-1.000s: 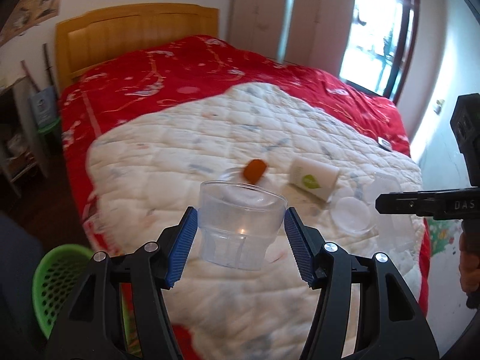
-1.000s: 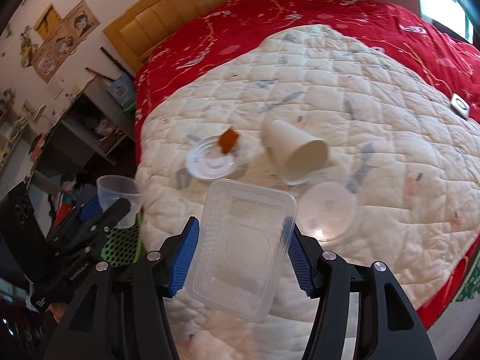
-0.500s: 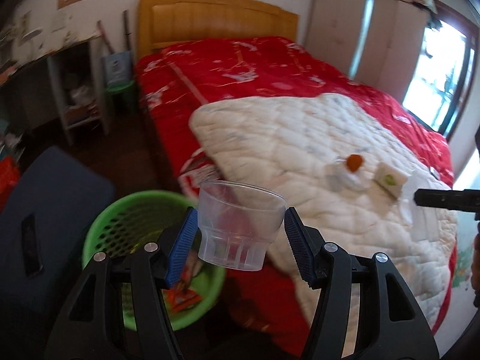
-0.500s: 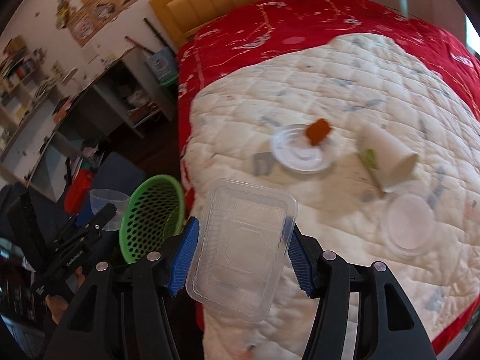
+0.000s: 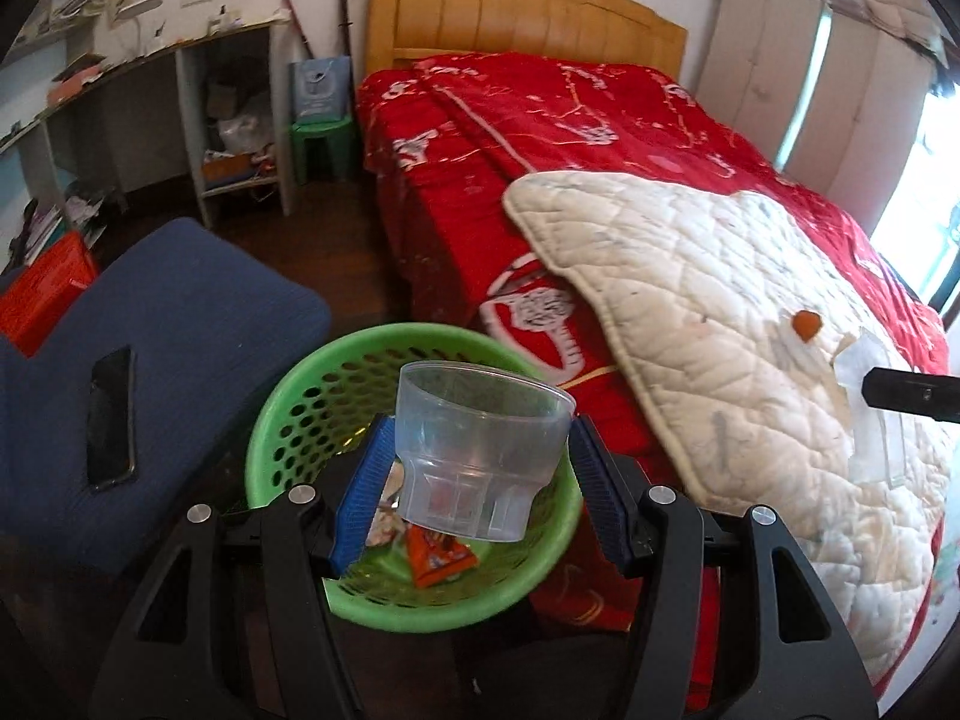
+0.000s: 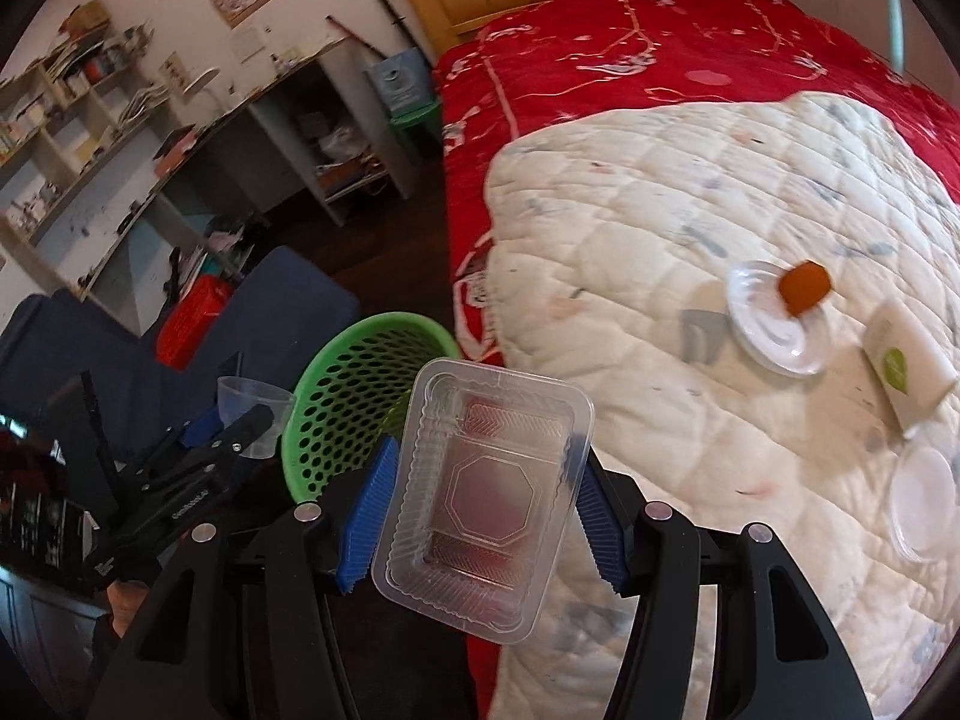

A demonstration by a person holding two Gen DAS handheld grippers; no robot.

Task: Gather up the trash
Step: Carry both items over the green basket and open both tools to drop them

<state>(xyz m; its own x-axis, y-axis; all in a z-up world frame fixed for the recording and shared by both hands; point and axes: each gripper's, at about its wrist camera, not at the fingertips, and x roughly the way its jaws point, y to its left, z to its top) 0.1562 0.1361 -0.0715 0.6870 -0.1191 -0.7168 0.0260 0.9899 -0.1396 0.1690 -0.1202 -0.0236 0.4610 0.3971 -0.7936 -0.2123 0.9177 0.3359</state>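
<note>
My left gripper (image 5: 477,489) is shut on a clear plastic cup (image 5: 477,450), held upright right above the green perforated basket (image 5: 282,414) that stands on the floor beside the bed; wrappers (image 5: 435,558) lie inside it. My right gripper (image 6: 480,504) is shut on a clear rectangular plastic tray (image 6: 486,498), over the bed's edge, just right of the green basket (image 6: 348,402). The left gripper (image 6: 240,420) with the cup (image 6: 252,399) shows at the left of the right wrist view. On the white quilt (image 6: 660,210) lie a plastic lid (image 6: 774,330) with an orange scrap (image 6: 804,288), a paper cup (image 6: 906,366) and a round lid (image 6: 924,498).
A blue cushioned seat (image 5: 180,348) with a black phone (image 5: 111,420) on it is left of the basket. A red box (image 5: 48,294), shelves (image 5: 234,126) and a green stool (image 5: 321,144) stand beyond. The red bed (image 5: 540,120) fills the right side.
Both grippers have swung left from over the quilt towards the bedside. The cup now hangs over the green basket, and the tray has come to the bed's edge beside it.
</note>
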